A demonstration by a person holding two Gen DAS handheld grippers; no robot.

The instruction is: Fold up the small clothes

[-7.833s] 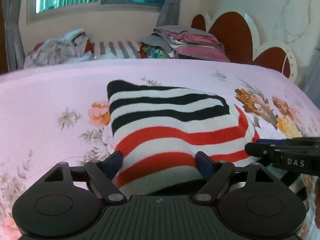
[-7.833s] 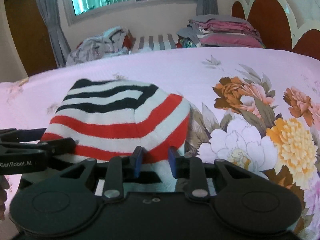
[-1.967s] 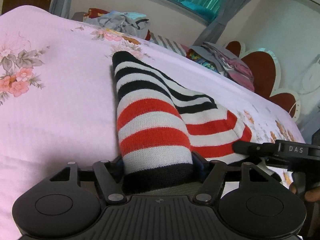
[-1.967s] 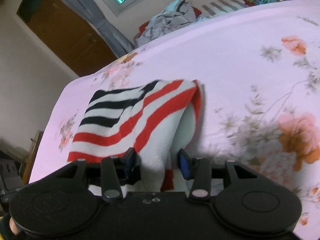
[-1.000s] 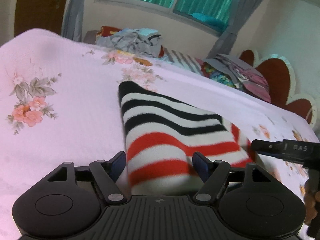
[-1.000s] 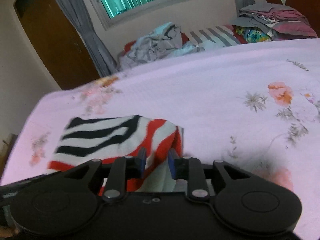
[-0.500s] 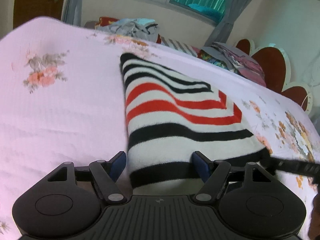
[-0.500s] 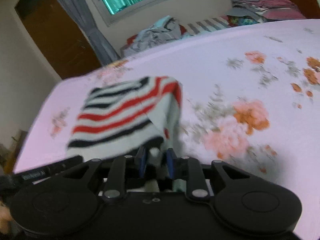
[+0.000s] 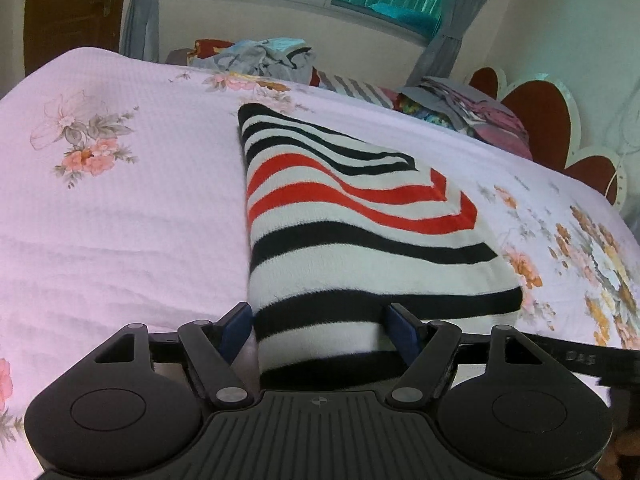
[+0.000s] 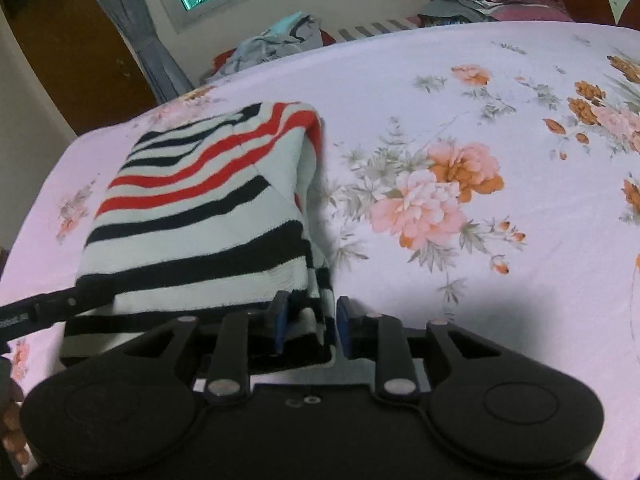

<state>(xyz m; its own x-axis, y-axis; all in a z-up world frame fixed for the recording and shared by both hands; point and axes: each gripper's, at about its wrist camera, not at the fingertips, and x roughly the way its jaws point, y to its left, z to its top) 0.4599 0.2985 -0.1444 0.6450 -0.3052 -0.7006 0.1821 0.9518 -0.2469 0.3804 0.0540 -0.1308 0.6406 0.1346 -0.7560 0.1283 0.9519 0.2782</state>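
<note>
A small knitted garment with white, black and red stripes lies folded on the pink floral bedsheet. My left gripper has its jaws wide apart, one on each side of the garment's near left corner, which lies between them. My right gripper is narrowly open around the garment's near right edge; the cloth lies loose between the pads. The right gripper's finger shows at the lower right of the left wrist view. The left gripper's finger crosses the garment's near edge in the right wrist view.
A heap of unfolded clothes lies at the far edge of the bed under the window. A stack of folded clothes sits by the red headboard. A wooden door is at the far left.
Both grippers laid the garment's near edge down flat on the bed towards me. The right gripper's jaws have opened slightly; the left gripper stays open.
</note>
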